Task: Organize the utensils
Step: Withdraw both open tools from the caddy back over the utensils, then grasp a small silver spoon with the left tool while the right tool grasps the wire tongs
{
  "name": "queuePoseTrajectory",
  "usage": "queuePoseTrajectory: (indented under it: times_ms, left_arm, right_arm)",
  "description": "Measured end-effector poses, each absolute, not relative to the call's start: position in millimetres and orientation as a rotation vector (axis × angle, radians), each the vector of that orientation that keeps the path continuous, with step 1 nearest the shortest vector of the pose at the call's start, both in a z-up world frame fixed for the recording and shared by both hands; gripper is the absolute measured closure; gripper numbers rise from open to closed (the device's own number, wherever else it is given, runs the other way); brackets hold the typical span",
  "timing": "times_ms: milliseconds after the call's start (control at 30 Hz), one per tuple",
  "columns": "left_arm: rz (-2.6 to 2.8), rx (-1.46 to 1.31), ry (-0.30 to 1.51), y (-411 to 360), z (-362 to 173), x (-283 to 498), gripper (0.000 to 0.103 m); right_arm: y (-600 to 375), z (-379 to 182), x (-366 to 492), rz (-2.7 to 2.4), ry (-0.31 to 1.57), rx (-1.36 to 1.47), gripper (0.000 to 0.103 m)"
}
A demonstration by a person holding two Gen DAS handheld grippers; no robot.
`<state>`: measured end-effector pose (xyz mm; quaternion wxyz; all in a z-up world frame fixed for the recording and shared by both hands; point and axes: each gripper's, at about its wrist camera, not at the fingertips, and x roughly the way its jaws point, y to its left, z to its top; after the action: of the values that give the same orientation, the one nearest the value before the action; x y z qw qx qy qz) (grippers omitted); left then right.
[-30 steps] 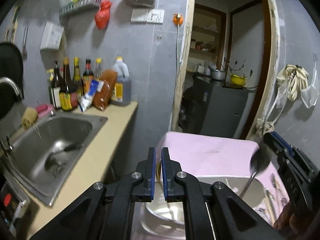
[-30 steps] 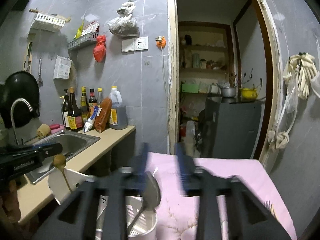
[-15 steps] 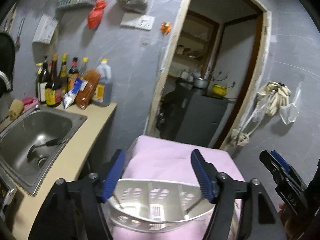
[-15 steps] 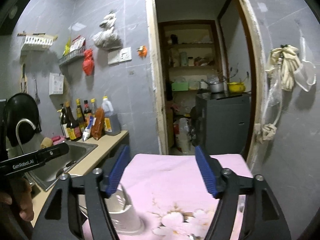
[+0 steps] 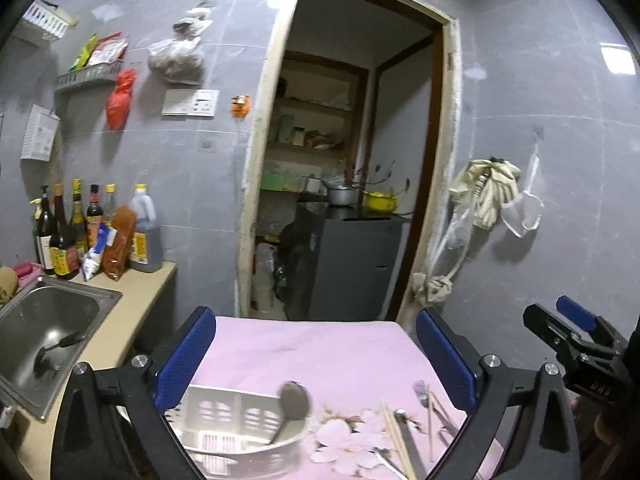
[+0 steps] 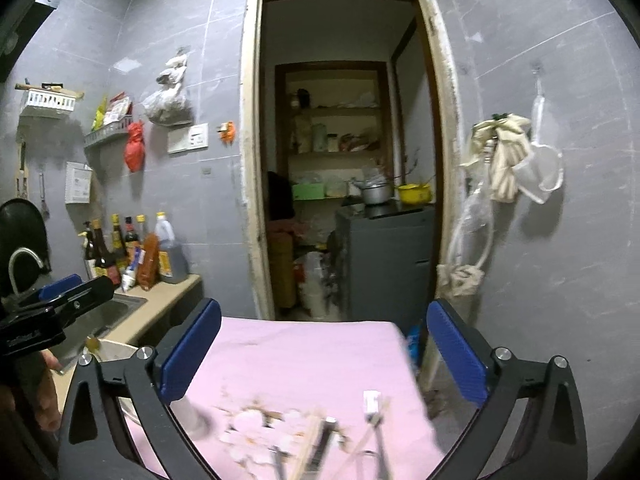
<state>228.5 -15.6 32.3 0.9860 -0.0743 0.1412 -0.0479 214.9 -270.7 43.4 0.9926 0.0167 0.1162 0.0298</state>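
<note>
In the left wrist view a white slotted basket (image 5: 240,428) sits on the pink flowered cloth (image 5: 320,352), and a metal spoon (image 5: 294,400) leans inside it. Chopsticks and other utensils (image 5: 404,436) lie loose on the cloth to its right. My left gripper (image 5: 316,356) hovers above the basket, its jaws opening wide with nothing between them. My right gripper (image 6: 324,354) is opening too, also with nothing in it, above blurred utensils (image 6: 320,448) at the cloth's near edge. Each gripper shows at the edge of the other's view: the right gripper (image 5: 572,336), the left gripper (image 6: 60,304).
A steel sink (image 5: 48,332) is set in a beige counter (image 5: 132,308) at the left, with sauce bottles (image 5: 80,232) against the wall. Straight ahead an open doorway (image 5: 344,184) shows a grey cabinet (image 5: 356,264). Rags (image 5: 488,192) hang on the right wall.
Both grippers went from nearly shut to wide open, rose and drew back from the basket. The metal spoon that the right gripper held now stands in the basket.
</note>
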Motion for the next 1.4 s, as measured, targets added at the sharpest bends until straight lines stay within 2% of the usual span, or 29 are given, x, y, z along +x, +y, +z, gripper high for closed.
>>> queuePoseTrajectory:
  times_ms: [567,1133,1200,1267,1400]
  left_arm:
    - [-0.096,-0.129,0.382,-100.0,-17.6,233.9,0.002]
    - [-0.037,-0.185,0.683,-114.4,-114.9,270.8,0.002]
    - [-0.046,-0.189,0.715,-117.1,-124.0,274.6,0.005]
    - [-0.057,-0.195,0.747,-119.0,-132.3,278.4,0.015]
    - [-0.079,-0.225,0.823,-121.3,-151.7,285.7,0.026]
  right_arm:
    - [-355.6,-1.0,235.0,0.019,0.34,0.008,0.002]
    - [-368.3,-103.0,291.4,0.116,0.571,0.034,0.002]
    - [-364.1,-115.0,295.7,0.141,0.601,0.029,0.002]
    - [-360.6,-126.4,300.9,0.164,0.631,0.02,0.002]
    - [-357.3,-148.1,309.0,0.194,0.686,0.035,0.004]
